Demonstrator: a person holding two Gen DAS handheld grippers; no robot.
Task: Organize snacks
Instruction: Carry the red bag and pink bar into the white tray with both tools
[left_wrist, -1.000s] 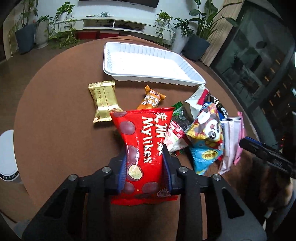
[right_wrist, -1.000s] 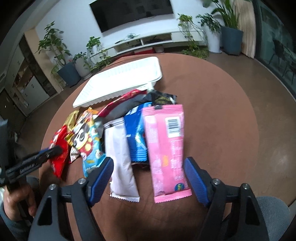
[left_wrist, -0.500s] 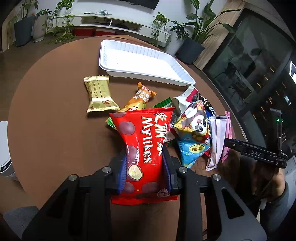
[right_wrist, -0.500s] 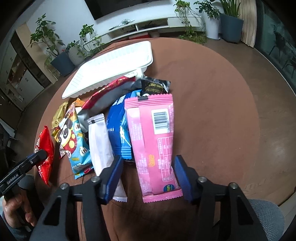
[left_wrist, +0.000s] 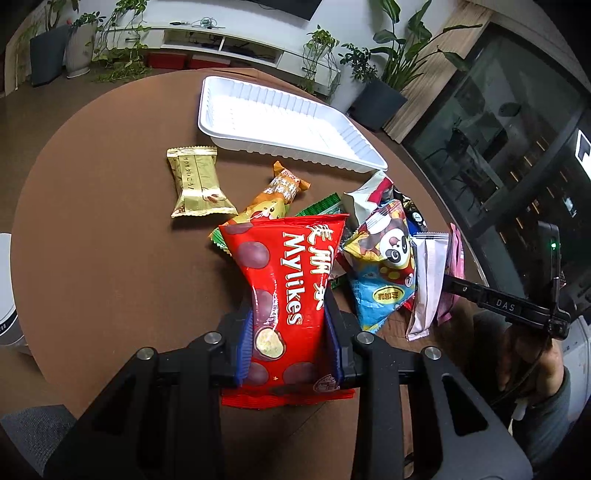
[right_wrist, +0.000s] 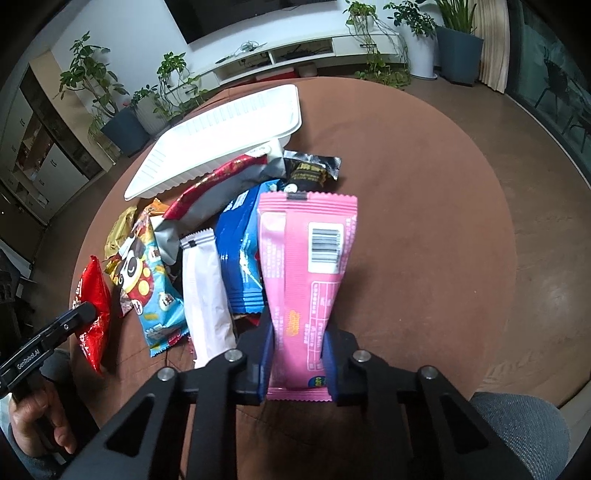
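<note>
light: dim indoor | glare: white tray (left_wrist: 280, 122) | focus: sharp | edges: fisheye-warped, vignetted

A red Mylikes bag (left_wrist: 288, 295) is clamped between the 2 blue-padded fingers (left_wrist: 246, 339) of the left gripper (left_wrist: 290, 343), above a round brown table (left_wrist: 103, 236). A white tray (left_wrist: 280, 122) is seen at the far side. A gold packet (left_wrist: 197, 181) and an orange packet (left_wrist: 275, 195) are laid apart before it. A panda-printed bag (left_wrist: 384, 266) and a white sachet (left_wrist: 426, 280) are piled to the right, where the right gripper (left_wrist: 502, 304) is seen side-on.
</note>
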